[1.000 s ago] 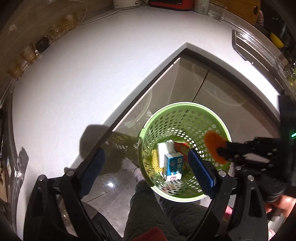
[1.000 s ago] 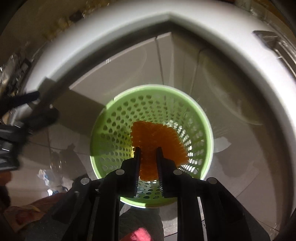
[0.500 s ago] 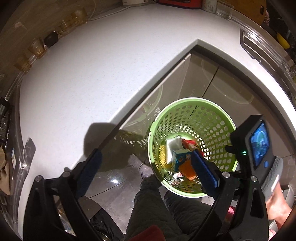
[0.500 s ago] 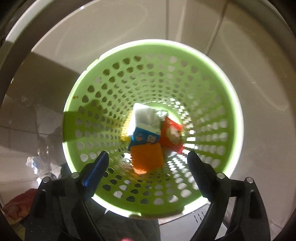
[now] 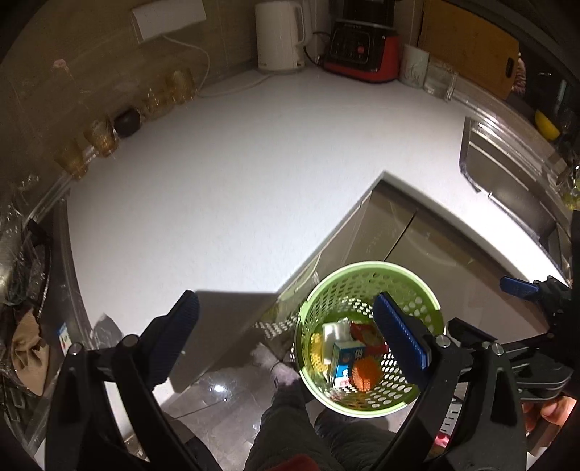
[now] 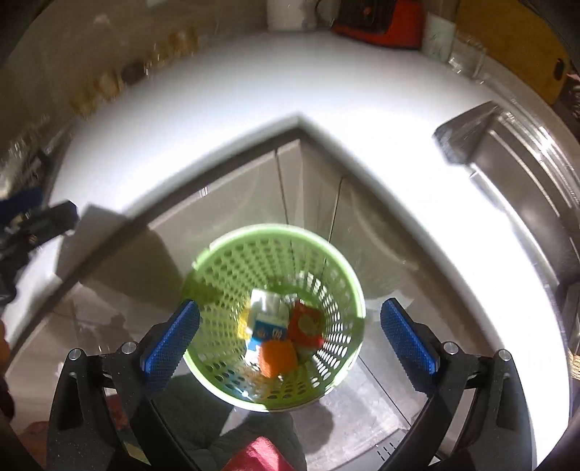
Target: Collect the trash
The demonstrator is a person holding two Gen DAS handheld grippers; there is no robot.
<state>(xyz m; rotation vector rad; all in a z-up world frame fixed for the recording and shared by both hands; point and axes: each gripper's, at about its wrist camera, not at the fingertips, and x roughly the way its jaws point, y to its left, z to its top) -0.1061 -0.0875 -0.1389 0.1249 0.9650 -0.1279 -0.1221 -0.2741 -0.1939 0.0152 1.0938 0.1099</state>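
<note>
Right wrist: right gripper (image 6: 290,337) just opened wide, empty; orange scrubber (image 6: 278,358) below in green basket (image 6: 232,250).

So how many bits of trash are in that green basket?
5 visible in the green basket: white packet, blue-and-white carton, red wrapper, orange piece, and something yellow at the left. More may lie underneath.

- A white L-shaped countertop (image 5: 224,188) wraps around beige cabinet doors (image 5: 427,246).
- A white electric kettle (image 5: 279,34) stands beside a black-and-red blender base (image 5: 362,54).
- Amber drinking glasses (image 5: 99,136) line the wall.
- A steel sink (image 5: 507,177) sits at right.
- A wooden cutting board (image 5: 467,40) leans behind.
</note>
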